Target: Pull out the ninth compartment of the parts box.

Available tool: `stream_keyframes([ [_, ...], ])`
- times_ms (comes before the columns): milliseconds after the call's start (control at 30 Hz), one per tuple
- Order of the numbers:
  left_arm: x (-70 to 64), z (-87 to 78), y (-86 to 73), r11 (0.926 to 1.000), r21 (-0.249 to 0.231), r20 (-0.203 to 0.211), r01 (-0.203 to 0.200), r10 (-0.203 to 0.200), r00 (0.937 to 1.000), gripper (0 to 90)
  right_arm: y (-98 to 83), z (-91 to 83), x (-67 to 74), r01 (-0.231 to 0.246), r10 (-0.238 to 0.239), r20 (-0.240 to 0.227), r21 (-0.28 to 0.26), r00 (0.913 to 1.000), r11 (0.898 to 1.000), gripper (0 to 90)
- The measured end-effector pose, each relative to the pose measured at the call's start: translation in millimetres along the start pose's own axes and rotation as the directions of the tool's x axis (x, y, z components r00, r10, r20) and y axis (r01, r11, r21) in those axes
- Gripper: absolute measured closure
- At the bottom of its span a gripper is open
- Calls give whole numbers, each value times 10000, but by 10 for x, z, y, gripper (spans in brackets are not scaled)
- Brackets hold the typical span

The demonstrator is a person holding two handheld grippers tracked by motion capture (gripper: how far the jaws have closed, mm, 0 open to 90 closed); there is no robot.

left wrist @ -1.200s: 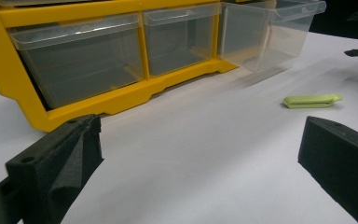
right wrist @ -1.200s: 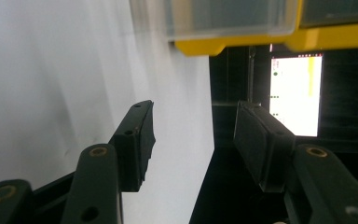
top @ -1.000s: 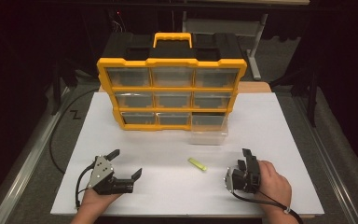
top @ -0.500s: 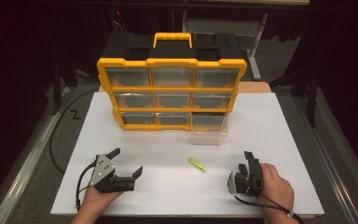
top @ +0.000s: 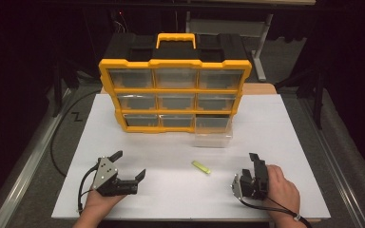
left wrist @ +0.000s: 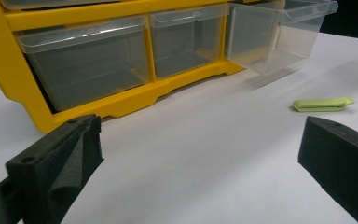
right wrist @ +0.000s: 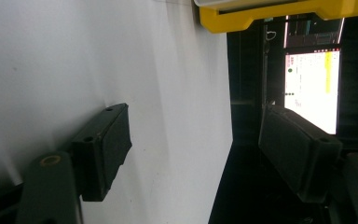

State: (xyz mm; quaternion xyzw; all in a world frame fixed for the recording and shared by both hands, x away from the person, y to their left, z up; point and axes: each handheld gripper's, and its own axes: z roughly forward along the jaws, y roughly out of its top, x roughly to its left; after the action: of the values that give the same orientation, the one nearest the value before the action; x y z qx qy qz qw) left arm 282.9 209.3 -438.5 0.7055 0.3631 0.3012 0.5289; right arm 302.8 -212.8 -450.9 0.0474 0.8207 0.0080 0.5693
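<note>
A yellow organizer with clear drawers stands at the back of the white table. Its bottom right drawer is pulled out and looks empty. A small yellow-green piece lies flat on the table in front of it. At the front left my left gripper stands wide open, holding nothing. In its own view the left gripper faces the organizer, the drawer and the piece. My right gripper, rolled on its side at the front right, has just been opening, with nothing between the jaws.
A black cable loops off the table's left side. A lit monitor stands beyond the table's edge in the right gripper view. The organizer's yellow base shows at the top there.
Both hands have kept their places. The right gripper's jaws look slightly wider apart than in the earlier frames.
</note>
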Motion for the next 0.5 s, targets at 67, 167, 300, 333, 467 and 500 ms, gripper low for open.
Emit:
stream_keyframes([
  [67,-3,1,-2,10000,24,0,-23,23,10000,3,5,-8,-5,52,-52,114,-15,9999,10000,223],
  [167,-8,5,-7,10000,76,1,-38,38,10000,3,15,-29,-16,8,-6,167,-138,9999,9999,188],
  [300,-16,10,-8,10000,61,12,-46,46,10000,3,31,-32,-22,118,-112,181,-306,9998,9995,137],
  [333,-15,9,-9,10000,65,16,-53,53,10000,3,35,-32,-25,139,-134,165,-320,9998,9994,121],
  [467,-11,1,-7,10000,57,13,-72,72,10000,3,47,-31,-26,29,-22,203,-334,9998,9994,57],
  [500,-10,0,-7,9999,57,9,-87,87,10000,3,49,-30,-26,-13,21,221,-361,9998,9993,36],
])
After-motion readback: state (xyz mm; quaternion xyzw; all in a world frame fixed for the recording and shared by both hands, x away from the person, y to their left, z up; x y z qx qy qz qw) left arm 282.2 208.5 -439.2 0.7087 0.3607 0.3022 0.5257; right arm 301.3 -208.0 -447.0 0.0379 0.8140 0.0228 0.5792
